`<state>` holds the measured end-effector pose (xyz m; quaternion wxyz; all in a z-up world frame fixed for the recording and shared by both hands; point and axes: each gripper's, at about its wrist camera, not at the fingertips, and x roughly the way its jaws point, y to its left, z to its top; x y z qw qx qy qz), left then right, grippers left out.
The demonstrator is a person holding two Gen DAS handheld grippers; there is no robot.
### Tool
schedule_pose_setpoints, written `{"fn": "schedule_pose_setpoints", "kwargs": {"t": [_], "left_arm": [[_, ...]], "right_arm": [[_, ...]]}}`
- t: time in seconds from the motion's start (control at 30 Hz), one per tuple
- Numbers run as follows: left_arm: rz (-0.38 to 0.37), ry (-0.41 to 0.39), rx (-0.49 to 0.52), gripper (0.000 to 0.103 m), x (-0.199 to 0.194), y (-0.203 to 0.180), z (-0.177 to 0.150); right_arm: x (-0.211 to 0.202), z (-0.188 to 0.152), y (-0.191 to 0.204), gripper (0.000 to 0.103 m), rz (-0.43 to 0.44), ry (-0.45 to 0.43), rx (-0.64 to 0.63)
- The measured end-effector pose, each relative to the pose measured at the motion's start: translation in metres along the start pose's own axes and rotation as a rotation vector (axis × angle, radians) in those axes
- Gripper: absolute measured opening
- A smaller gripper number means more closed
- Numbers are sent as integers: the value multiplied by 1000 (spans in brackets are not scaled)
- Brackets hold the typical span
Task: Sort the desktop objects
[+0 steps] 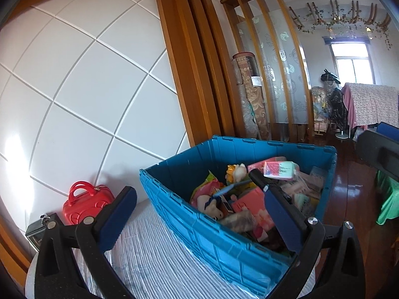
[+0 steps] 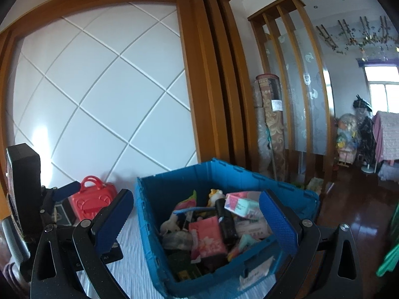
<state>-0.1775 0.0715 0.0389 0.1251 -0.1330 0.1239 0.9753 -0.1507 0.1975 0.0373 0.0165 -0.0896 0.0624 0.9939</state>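
A blue plastic crate (image 1: 212, 244) stands on a table under a white striped cloth (image 1: 149, 254). It is heaped with small items: a pink packet (image 1: 249, 199), a pink-and-teal box (image 1: 280, 170), a black tube (image 2: 225, 220), plush toys and a blue pen. My left gripper (image 1: 199, 194) is open above the crate's near wall, nothing between its fingers. My right gripper (image 2: 196, 196) is also open and empty, hovering over the crate (image 2: 149, 224). The right wrist view catches the left gripper's blue pad (image 2: 66, 189) at the left edge.
A red toy suitcase (image 1: 84, 204) and a small black box (image 1: 40, 229) sit left of the crate against the white panelled wall. Wooden posts and rolled carpets (image 1: 251, 94) stand behind. The dark wood floor (image 1: 349, 186) drops away on the right.
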Motion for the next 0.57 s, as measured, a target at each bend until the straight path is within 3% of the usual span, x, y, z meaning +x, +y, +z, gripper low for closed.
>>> {"fn": "schedule_pose_setpoints", "kwargs": {"t": [0.57], "left_arm": [[58, 17, -64, 103, -63, -46, -18]], "right_arm": [[-79, -9, -33, 102, 46, -8, -37]]}}
